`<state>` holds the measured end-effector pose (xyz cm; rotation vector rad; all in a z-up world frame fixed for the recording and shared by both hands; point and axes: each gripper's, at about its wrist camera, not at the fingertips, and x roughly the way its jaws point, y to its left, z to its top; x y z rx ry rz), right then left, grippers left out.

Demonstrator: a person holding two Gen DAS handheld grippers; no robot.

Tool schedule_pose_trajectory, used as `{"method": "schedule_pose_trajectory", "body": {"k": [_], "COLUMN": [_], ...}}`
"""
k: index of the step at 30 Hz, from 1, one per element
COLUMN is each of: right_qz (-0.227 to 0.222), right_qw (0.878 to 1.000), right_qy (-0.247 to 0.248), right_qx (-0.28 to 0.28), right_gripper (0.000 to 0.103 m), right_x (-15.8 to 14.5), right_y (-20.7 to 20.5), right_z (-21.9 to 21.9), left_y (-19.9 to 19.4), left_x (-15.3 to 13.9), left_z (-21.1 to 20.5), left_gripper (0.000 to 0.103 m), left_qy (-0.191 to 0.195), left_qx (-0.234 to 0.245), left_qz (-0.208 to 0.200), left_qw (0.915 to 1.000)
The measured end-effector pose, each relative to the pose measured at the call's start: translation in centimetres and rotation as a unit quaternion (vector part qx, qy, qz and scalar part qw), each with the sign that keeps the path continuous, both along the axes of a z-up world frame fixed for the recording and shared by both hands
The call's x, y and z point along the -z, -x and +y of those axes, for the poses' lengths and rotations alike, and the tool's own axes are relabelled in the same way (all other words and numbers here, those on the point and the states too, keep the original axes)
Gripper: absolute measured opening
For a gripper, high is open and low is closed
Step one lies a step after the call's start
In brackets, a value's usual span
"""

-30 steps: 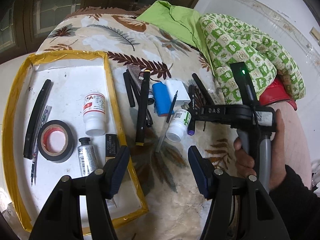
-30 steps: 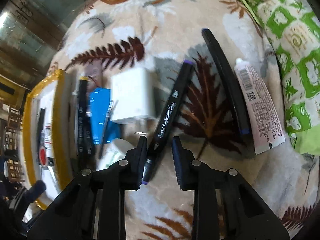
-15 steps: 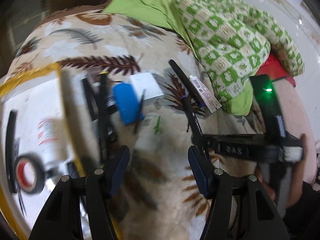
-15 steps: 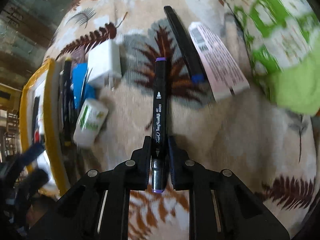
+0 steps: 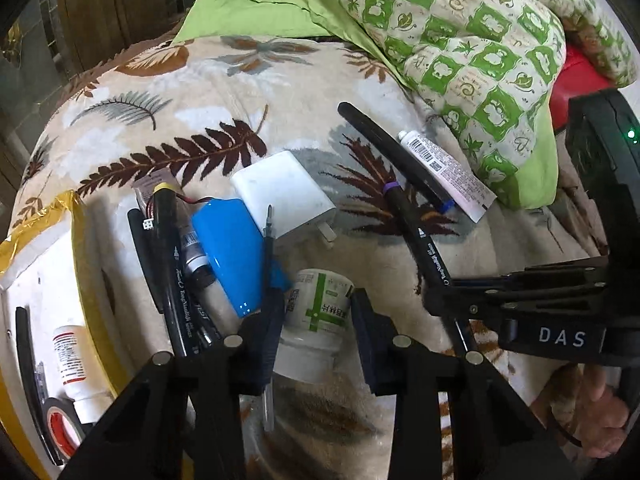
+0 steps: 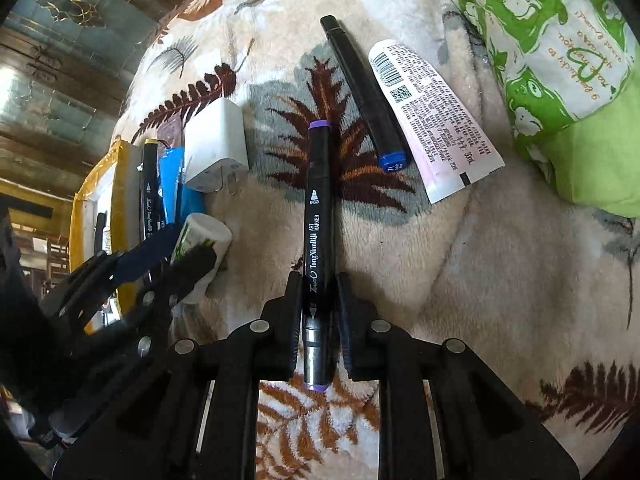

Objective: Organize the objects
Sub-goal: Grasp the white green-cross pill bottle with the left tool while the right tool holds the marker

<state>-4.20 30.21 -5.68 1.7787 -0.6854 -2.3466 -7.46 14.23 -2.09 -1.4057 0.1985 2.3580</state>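
**Jaws: marker clamped right, bottle straddled left**

Right gripper (image 6: 318, 308): narrow, pressed on both sides of purple-capped art marker (image 6: 319, 216), near its lower end; rest of marker flat on leaf-print blanket (image 6: 500, 264). Left gripper (image 5: 316, 340): jaws apart, straddling white green-label bottle (image 5: 316, 320) lying on its side; contact with pads not discernible. Beyond: white charger (image 5: 282, 198), blue pack (image 5: 230, 256), blue-capped marker (image 6: 366, 96) beside white tube (image 6: 432, 120). Yellow-rimmed tray (image 5: 86, 264) far left.
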Motion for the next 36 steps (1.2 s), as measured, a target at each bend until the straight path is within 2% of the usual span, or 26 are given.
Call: {"method": "schedule_pose_trajectory", "body": {"k": [1, 3, 5, 9, 12, 14, 19, 22, 25, 27, 31, 33, 36], "right_qz": [0.000, 0.002, 0.006, 0.016, 0.015, 0.014, 0.015, 0.014, 0.006, 0.011, 0.027, 0.049, 0.067], "right_qw": [1.000, 1.000, 1.000, 1.000, 1.000, 0.999, 0.999, 0.999, 0.998, 0.996, 0.998, 0.997, 0.996], "right_qy": [-0.001, 0.008, 0.023, 0.007, -0.024, -0.050, -0.041, -0.039, -0.060, -0.074, -0.040, -0.049, -0.020], "right_qx": [-0.001, -0.002, -0.003, -0.003, -0.010, -0.014, -0.015, -0.030, -0.033, -0.039, -0.033, -0.040, -0.048], "right_gripper": [0.018, 0.026, 0.039, 0.040, 0.035, 0.019, 0.017, 0.017, 0.017, 0.017, 0.017, 0.017, 0.017], "right_x": [0.1, 0.1, 0.0, 0.0, -0.2, -0.4, -0.5, -0.7, -0.5, -0.3, -2.2, -3.9, -6.0], "right_y": [0.4, 0.6, 1.0, 1.9, 2.3, 2.1, 1.1, 0.6, 0.8, 1.0, 0.5, 0.1, -0.2], "right_z": [-0.3, -0.3, -0.6, -1.0, -1.6, -1.7, -1.6, -2.5, -3.4, -3.8, -3.8, -4.4, -5.4], "left_y": [0.0, 0.0, 0.1, -0.7, -1.0, -1.6, -4.1, -4.8, -5.0, -5.4, -5.5, -5.4, -5.7], "left_x": [0.1, 0.3, 0.4, 0.3, 0.0, -0.4, -0.8, -0.7, 0.4, 0.2, -1.9, -3.1, -5.4], "left_z": [-0.1, -0.4, -0.6, -0.4, -1.0, -2.1, -3.4, -3.2, -2.6, -2.2, -4.1, -4.9, -6.8], "left_gripper": [0.035, 0.037, 0.036, 0.035, 0.035, 0.034, 0.034, 0.034, 0.035, 0.035, 0.035, 0.035, 0.035], "left_qy": [-0.004, -0.015, -0.024, -0.018, -0.039, -0.082, -0.147, -0.132, -0.102, -0.089, -0.139, -0.141, -0.154], "left_qx": [-0.001, -0.007, -0.012, -0.006, -0.017, -0.026, -0.042, -0.049, -0.049, -0.042, -0.053, -0.064, -0.078], "left_qz": [-0.002, -0.009, -0.011, 0.000, -0.022, -0.047, -0.079, -0.075, -0.084, -0.071, -0.069, -0.070, -0.060], "left_qw": [1.0000, 0.9998, 0.9996, 0.9998, 0.9989, 0.9952, 0.9850, 0.9871, 0.9899, 0.9927, 0.9865, 0.9854, 0.9831]}}
